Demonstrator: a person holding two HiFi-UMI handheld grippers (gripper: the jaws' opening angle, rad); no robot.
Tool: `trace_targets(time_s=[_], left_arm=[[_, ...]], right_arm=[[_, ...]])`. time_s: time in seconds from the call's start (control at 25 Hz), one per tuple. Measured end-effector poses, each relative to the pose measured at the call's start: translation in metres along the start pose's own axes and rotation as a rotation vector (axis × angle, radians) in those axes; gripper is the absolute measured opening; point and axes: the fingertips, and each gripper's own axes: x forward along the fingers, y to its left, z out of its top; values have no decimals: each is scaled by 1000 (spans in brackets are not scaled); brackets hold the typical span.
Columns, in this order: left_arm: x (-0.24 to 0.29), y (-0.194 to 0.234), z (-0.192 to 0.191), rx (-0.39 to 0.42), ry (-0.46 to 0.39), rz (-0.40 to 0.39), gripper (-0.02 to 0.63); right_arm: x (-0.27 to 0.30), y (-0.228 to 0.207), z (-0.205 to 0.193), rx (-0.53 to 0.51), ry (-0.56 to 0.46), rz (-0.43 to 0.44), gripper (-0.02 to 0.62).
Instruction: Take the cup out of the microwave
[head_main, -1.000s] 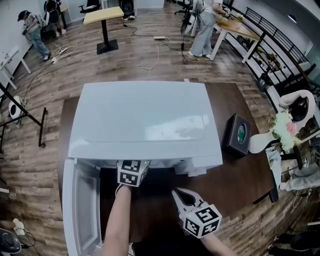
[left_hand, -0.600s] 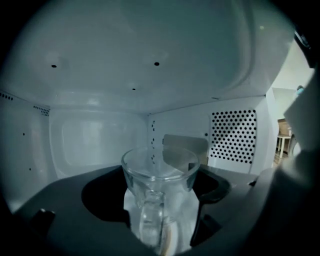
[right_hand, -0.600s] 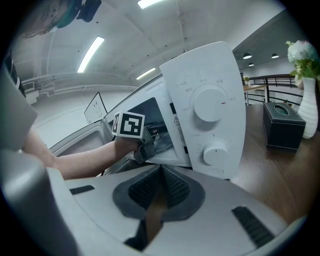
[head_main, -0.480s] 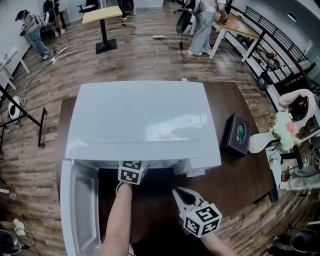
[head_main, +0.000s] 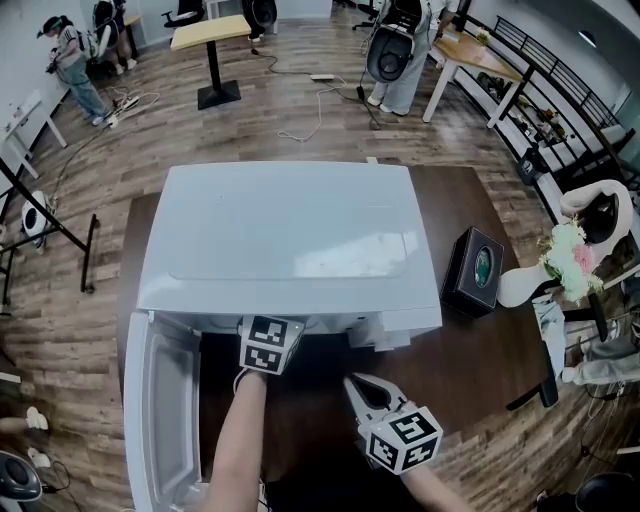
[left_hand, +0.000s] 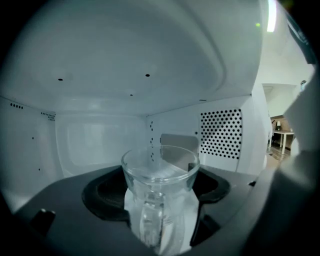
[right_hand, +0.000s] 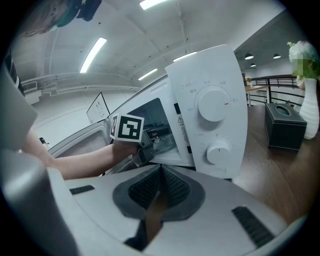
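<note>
One microwave (head_main: 290, 240) is seen, with its door (head_main: 160, 410) swung open and two knobs (right_hand: 214, 104) on its front. One cup (left_hand: 160, 170) is found inside the cavity. It is clear glass, wide-rimmed, with its handle turned toward the camera. Two grippers are counted. The left gripper (left_hand: 157, 187) is clasped around the cup. The right gripper (right_hand: 161, 172) is held outside, jaws pressed together on nothing.

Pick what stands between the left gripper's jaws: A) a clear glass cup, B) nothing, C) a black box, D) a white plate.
A: the left gripper view shows a clear glass cup, handle toward the camera, between the jaws of the left gripper, inside the microwave.
</note>
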Motion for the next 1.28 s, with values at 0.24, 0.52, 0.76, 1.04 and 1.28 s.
trace_targets(time_s=[0.24, 0.52, 0.76, 1.04, 1.28], left_arm=[[-9, -7, -1, -17, -2, 20, 383], [-23, -12, 2, -29, -9, 47, 383], [-39, -13, 3, -29, -23, 80, 383], [-67, -19, 9, -46, -37, 94, 383], [-92, -19, 9, -41, -36, 105, 382]], right_arm=[[-4, 2, -2, -2, -8, 13, -5], [-11, 2, -6, 0, -19, 19, -5], [-15, 7, -10, -6, -29, 30, -5], [-20, 15, -9, -13, -40, 38, -5], [-19, 18, -10, -5, -55, 23, -5]])
